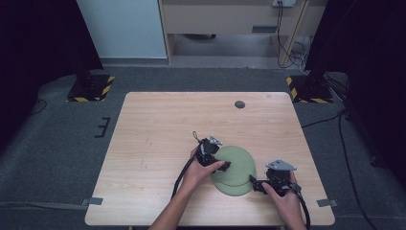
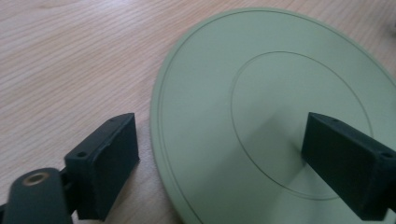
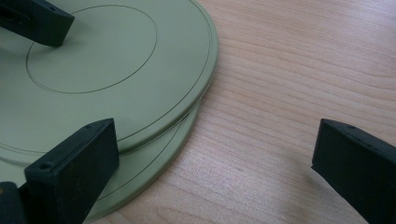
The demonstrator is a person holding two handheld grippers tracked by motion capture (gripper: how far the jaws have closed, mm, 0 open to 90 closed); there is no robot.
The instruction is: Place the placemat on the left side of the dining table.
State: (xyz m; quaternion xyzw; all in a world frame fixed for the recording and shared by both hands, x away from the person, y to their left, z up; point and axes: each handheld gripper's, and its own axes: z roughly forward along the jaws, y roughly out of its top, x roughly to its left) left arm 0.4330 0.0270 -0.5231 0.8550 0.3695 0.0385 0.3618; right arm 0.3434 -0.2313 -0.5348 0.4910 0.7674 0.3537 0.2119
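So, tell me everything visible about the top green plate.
The top green plate is a flat, matte, pale green disc, plastic by its look, with a thin groove near its rim and an engraved circle in the middle. It lies offset on a second green plate on the wooden table. The open left tongs straddle its edge, one jaw over its middle.

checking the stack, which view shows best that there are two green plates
The right gripper view: the top plate sits offset on the lower plate. The high view shows the overlap small; the left gripper view shows one plate face.
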